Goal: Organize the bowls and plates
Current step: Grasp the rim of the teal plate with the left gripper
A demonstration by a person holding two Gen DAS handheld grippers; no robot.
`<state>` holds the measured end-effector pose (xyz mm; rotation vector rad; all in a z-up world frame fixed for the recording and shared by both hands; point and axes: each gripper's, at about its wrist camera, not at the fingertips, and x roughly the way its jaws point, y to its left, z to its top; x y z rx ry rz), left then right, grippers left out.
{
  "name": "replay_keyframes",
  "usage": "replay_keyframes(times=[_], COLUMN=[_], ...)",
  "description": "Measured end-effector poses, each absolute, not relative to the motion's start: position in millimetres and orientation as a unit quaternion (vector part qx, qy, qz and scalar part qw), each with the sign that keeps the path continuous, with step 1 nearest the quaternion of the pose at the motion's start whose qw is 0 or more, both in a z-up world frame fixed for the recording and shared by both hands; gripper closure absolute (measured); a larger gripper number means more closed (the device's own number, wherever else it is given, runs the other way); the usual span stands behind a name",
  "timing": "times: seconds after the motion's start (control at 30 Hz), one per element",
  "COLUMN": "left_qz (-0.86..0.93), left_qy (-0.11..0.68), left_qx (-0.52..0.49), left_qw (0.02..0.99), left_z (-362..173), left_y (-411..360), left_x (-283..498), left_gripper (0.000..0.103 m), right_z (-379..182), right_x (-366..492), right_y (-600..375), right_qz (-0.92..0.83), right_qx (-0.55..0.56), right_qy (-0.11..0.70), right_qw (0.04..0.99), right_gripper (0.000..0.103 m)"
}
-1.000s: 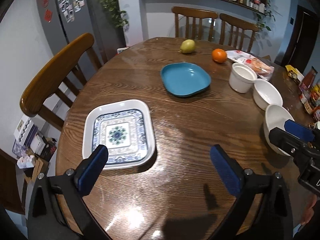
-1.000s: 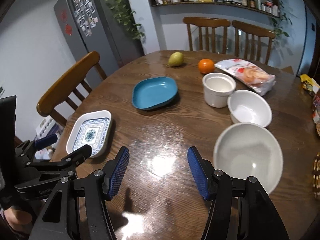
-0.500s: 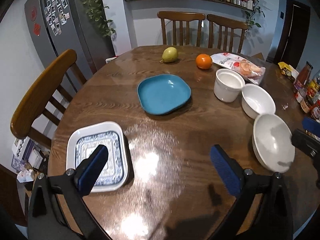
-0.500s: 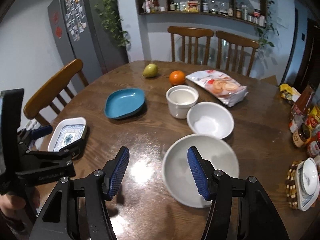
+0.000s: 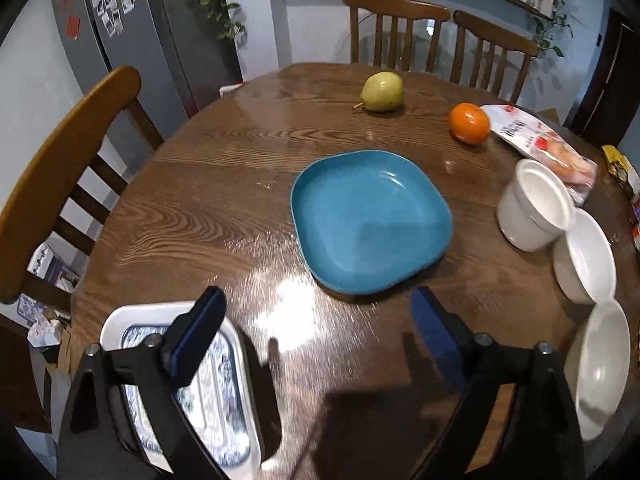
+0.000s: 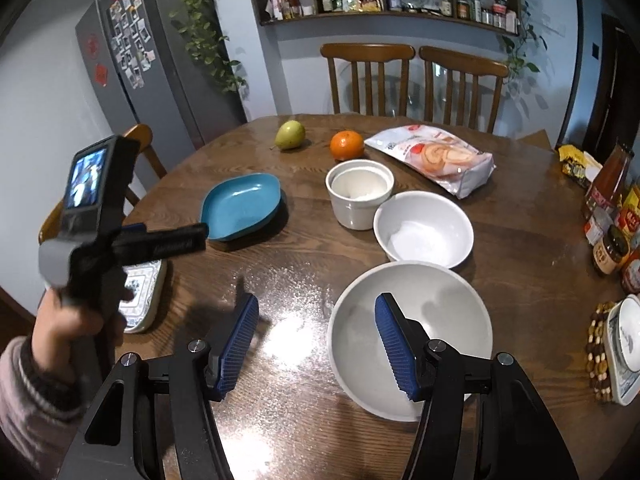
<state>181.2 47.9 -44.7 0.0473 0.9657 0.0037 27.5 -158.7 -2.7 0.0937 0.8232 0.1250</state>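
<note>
In the left wrist view the left tongs (image 5: 316, 320) sit at the bottom of the frame, jaws wide but closing, with only bare counter (image 5: 208, 200) between them. The blue plate (image 5: 370, 220) lies in the middle of the frame, just beyond the tips and apart from them. The patterned plate (image 5: 236, 412) is at lower left, partly hidden behind the left finger, near the counter's edge. Along the right edge run three white vessels: a cup (image 5: 534, 210) uppermost, a small bowl (image 5: 586, 256) just below and touching it, and a large bowl (image 5: 600, 364) at lower right. A pear (image 5: 382, 91) and an orange (image 5: 470, 123) sit toward the top, with a snack bag (image 5: 540, 144) right of the orange.

In the right wrist view the right tongs (image 6: 316, 346) stand partly open at bottom centre and grip nothing. The near-left rim of the large bowl (image 6: 412, 338) lies in the gap between the two fingers, and the right finger shows in front of the bowl's inside; whether it touches the bowl cannot be told. The small bowl (image 6: 424, 230) is above it and the cup (image 6: 360, 192) is above and left. At the left of the frame a hand (image 6: 76, 316) holds the other tool over the patterned plate (image 6: 146, 292), its tip near the blue plate (image 6: 242, 206). Jars (image 6: 612, 224) crowd the right edge.
</note>
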Motion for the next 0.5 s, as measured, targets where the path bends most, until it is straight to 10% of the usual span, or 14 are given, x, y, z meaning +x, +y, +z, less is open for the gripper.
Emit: replay_keyframes(times=[0.5], left_qz=[0.015], left_qy=[0.532], left_qx=[0.010], left_qw=[0.847], left_z=[-86], left_y=[60], left_x=[242], left_gripper=[0.078], right_z=[-20], right_x=[41], right_y=[-153], right_qz=[0.052], right_qx=[0.055], right_qy=[0.424], right_qw=[0.902], right_gripper=[0.042])
